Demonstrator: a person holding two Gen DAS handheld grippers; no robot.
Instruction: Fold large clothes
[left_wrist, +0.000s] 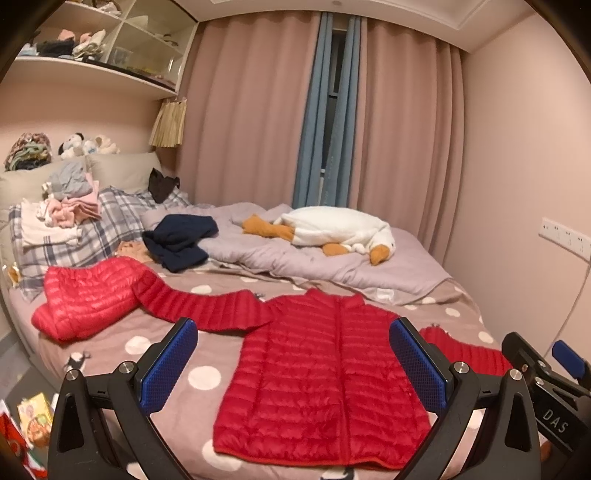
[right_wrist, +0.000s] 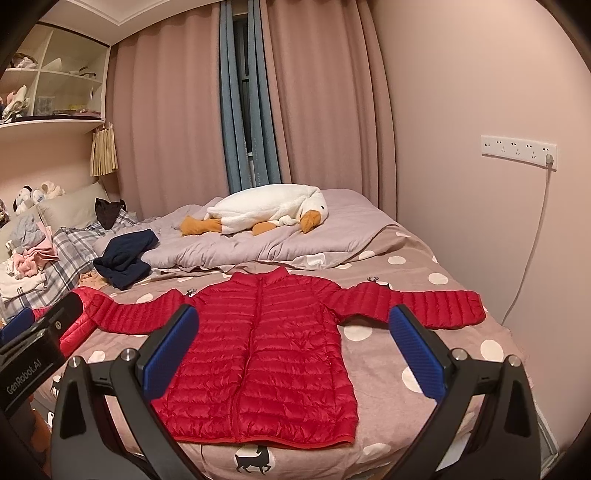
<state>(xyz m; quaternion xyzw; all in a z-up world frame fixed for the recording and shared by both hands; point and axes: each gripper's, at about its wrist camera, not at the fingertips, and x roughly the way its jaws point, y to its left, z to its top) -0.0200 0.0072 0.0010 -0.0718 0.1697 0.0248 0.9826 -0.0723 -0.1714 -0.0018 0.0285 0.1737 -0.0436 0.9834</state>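
Item 1: red quilted puffer jacket (right_wrist: 258, 354), zipped, lying flat and front-up on the bed (right_wrist: 436, 354) with its polka-dot mauve sheet; hem toward the cameras, collar toward the far side, both sleeves stretched outward.

Item 2: second red quilted puffer garment (left_wrist: 88, 295), crumpled, at the left of the bed, touching or overlapping the spread jacket's sleeve end.

Item 3: left claw (left_wrist: 295, 369), black frame with blue textured pads, spread wide, holding nothing, hovering above the near edge of the bed and aimed across the jacket body.

Item 4: right claw (right_wrist: 295, 354), same build, likewise spread wide and empty, raised over the jacket's hem, pointing toward the collar; the two claws sit side by side, apart from the fabric.

Item 5: white plush goose with orange beak and feet (right_wrist: 269, 214), lying on a rumpled lilac duvet (right_wrist: 229, 251) at the far side.

Item 6: dark navy garment (right_wrist: 125, 258), heaped, left of the duvet.
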